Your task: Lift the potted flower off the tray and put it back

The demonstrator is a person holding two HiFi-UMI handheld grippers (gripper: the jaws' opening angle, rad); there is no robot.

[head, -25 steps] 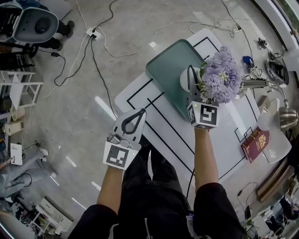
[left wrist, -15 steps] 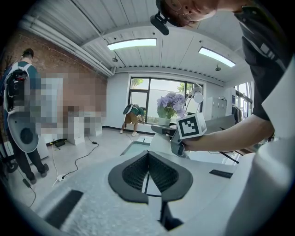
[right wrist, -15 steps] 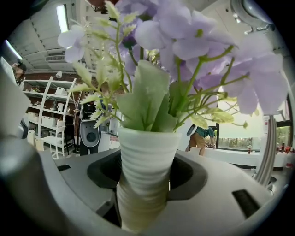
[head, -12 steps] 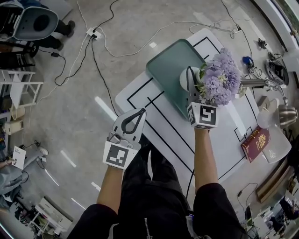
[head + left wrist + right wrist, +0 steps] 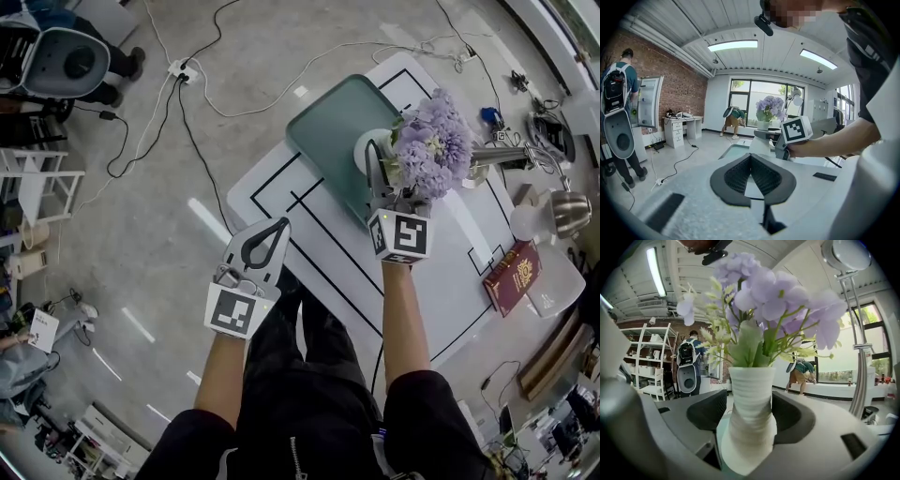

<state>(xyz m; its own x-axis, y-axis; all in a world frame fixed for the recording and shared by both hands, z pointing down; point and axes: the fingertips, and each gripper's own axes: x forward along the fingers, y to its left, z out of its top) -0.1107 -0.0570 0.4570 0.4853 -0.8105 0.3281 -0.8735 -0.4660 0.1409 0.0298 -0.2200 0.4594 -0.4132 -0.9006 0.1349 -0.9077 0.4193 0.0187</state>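
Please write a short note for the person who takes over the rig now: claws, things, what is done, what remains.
Left claw: shut, empty, off to the side.
Right claw: jaws have just been opening; now open around the white pot, not gripping.
Potted flower: upright on the green tray.
Done: unclear whether the lift already happened.
Left: if it did, draw the right claw back; if not, close, lift, set back.

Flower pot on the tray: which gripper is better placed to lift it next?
Right, most likely. The right gripper has the flower pot between its jaws, which have just been opening and are not squeezing it. The left gripper is shut and well short of the tray.
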